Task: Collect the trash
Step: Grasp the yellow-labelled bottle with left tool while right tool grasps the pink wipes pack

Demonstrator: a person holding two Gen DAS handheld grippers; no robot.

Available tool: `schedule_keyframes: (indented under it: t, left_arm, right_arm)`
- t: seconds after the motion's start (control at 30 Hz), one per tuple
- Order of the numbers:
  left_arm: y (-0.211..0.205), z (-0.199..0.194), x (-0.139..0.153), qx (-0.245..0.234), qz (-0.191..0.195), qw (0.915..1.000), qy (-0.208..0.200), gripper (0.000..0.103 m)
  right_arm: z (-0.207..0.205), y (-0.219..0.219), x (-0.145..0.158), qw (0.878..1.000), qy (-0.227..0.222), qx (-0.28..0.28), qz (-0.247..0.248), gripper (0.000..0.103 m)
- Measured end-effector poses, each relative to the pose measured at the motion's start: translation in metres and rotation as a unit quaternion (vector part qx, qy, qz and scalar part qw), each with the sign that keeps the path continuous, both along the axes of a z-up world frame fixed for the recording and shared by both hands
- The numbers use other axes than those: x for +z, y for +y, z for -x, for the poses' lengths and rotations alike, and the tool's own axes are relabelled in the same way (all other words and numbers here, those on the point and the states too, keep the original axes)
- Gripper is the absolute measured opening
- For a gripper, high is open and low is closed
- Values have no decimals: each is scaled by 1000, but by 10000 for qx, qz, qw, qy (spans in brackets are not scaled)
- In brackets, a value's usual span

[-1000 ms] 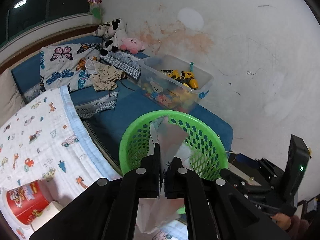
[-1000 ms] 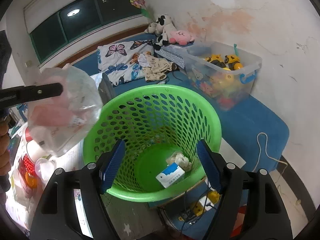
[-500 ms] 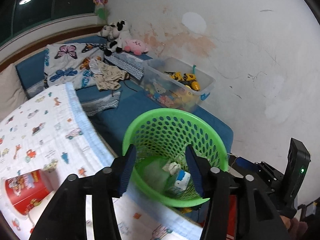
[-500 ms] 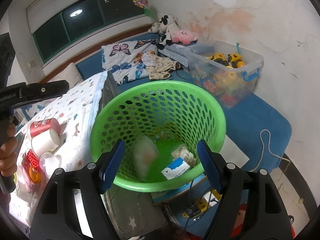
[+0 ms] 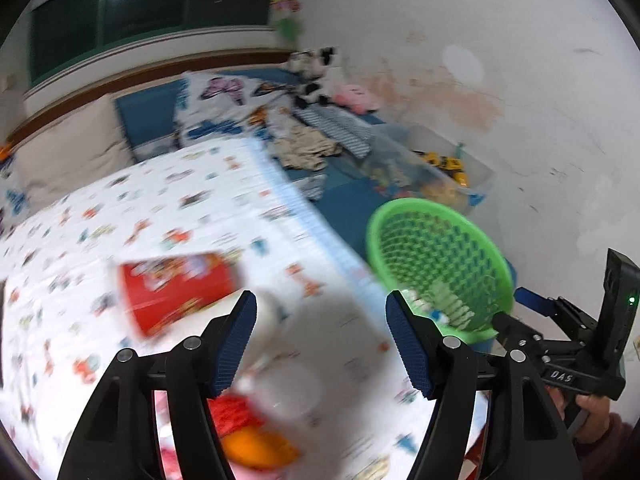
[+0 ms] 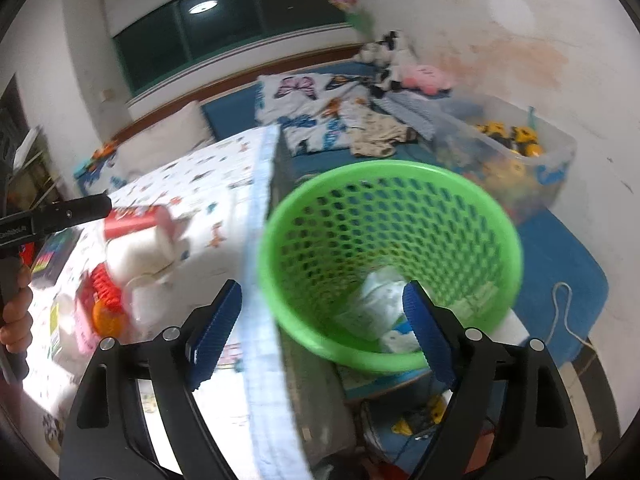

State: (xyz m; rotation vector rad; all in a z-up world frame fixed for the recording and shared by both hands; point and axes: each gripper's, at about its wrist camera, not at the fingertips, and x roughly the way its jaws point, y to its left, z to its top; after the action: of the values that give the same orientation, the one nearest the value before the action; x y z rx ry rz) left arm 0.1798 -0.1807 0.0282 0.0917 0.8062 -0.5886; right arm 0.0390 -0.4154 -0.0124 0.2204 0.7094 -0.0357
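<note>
- Right wrist view looks down into your green basket: white crumpled wrappers lie at its bottom, and the clear bag you held a second ago over the rim is among them, though blur keeps you from picking it out.
- Left wrist view shows the same basket only from the side, at the edge of the printed blanket, so you see little of its contents there.
- Your left gripper has just been opening; its blue pads stand wide with nothing between them, where a second ago they pinched the bag. It now faces the blanket rather than the basket.
- Below it, blurred, lie a red printed cup, a white cup just beside it, and something red and orange nearer the camera.
- Your right gripper has also just been opening; its pads are wide apart and empty, straddling the basket's near rim and the blanket edge.
- Only the right wrist view shows your left hand on its handle at the frame's left edge, and the red cup stacked over the white one.
- Only the left wrist view shows your right hand gripping its tool.
- Behind the basket sits a clear toy bin on the blue mattress.
</note>
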Motion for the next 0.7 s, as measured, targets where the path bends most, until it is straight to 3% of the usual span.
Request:
schedule_keyframes:
  t: [0.37, 0.5, 0.7]
  left_arm:
    - [105, 12, -11, 1226, -104, 9923, 158, 67]
    - [137, 21, -20, 1748, -158, 9840, 297, 68]
    - [173, 36, -45, 2449, -96, 9659, 837, 68]
  right_arm:
    - [-28, 77, -2, 9932, 47, 1166, -44, 83]
    - [-33, 100, -1, 9888, 9, 1493, 38, 82]
    - [-37, 119, -1, 9843, -23, 1767, 19, 83]
